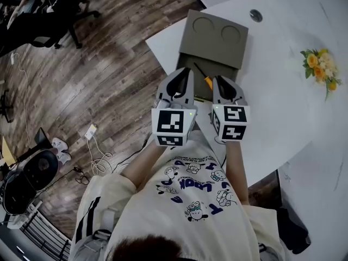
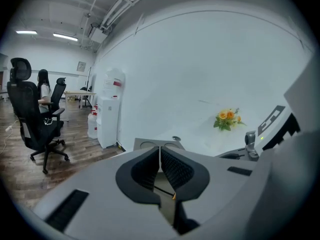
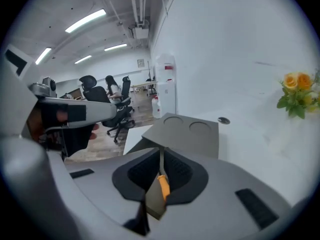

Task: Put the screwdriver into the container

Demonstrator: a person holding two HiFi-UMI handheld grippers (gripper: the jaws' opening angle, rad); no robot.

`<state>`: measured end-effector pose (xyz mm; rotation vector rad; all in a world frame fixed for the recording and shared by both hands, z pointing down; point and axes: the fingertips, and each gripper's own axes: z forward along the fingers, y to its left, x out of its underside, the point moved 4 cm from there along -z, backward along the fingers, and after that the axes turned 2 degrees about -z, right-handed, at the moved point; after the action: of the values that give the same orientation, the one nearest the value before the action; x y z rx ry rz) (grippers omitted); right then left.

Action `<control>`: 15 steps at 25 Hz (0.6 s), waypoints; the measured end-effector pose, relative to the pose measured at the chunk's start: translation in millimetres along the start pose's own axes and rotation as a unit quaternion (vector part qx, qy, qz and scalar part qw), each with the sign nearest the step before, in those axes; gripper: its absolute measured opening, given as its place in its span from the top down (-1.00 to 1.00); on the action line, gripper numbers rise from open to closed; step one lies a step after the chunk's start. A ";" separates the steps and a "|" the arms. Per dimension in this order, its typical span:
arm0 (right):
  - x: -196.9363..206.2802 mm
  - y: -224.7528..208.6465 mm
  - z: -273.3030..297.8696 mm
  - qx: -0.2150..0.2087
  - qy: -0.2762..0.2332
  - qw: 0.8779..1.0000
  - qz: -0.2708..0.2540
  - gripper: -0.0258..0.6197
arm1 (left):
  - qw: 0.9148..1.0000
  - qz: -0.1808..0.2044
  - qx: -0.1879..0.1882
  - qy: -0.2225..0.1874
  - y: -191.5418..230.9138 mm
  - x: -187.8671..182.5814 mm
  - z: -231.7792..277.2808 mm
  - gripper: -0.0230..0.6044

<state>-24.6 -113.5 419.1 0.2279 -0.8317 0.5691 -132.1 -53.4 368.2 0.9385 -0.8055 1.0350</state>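
Our left gripper point(image 1: 182, 75) and right gripper point(image 1: 224, 80) hang side by side over the near edge of the container point(image 1: 217, 48), both with jaws pressed together on nothing. Between them the screwdriver point(image 1: 203, 76) lies loose inside the container's sunken tray, orange handle toward us. Well right of the container stand yellow flowers point(image 1: 321, 64).

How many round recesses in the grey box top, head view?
2. Both sit side by side in the far raised part of the grey rectangular container: left round recess, right round recess. None appears hidden.
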 end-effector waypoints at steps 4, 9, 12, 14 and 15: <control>-16.8 -2.5 -31.1 0.041 -0.055 0.997 0.030 0.79 | 0.999 0.021 0.020 -0.030 -14.5 -22.6 -7.5 0.85; -32.3 -3.1 -64.7 0.068 -0.124 0.988 0.057 0.79 | 0.996 0.050 0.034 -0.066 -33.0 -42.8 -19.6 0.85; -39.5 -0.2 -79.4 0.080 -0.150 0.984 0.053 0.80 | 0.995 0.056 0.036 -0.079 -39.4 -49.5 -28.6 0.85; -45.9 -0.1 -85.6 0.089 -0.164 0.981 0.050 0.80 | 0.993 0.062 0.038 -0.091 -42.2 -54.8 -32.4 0.85; -47.9 -0.1 -88.0 0.092 -0.168 0.980 0.052 0.80 | 0.992 0.066 0.039 -0.096 -43.6 -57.2 -34.1 0.85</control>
<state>5.4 -96.4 325.1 0.4618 -1.1245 0.7188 -105.0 -51.0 293.4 1.0747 -1.0045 1.1089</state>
